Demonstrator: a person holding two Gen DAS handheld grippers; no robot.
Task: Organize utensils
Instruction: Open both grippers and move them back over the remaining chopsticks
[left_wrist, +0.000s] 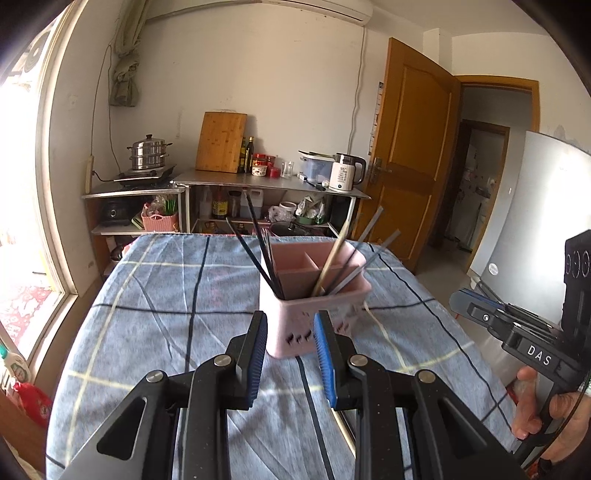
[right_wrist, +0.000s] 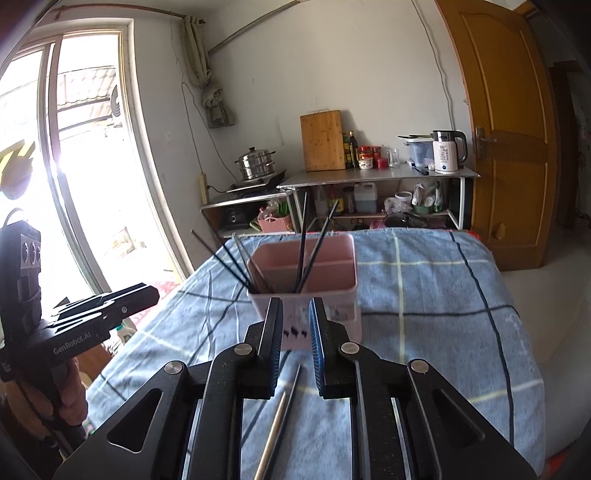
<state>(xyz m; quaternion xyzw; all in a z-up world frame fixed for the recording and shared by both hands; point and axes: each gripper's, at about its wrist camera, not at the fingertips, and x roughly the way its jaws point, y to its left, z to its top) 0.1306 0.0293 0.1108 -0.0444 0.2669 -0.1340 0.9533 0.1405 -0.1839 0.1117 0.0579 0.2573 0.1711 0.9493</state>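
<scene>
A pink divided utensil holder stands on the blue plaid cloth. Several dark chopsticks and a light wooden one lean in it. My left gripper is open and empty, just in front of the holder. In the right wrist view the holder stands just beyond my right gripper, which is open and empty. Two loose chopsticks, one wooden and one dark, lie on the cloth below the right gripper. The right gripper also shows in the left wrist view.
A metal shelf unit stands beyond the table with a steamer pot, cutting board, bottles and a kettle. A wooden door is at the right, a window at the left.
</scene>
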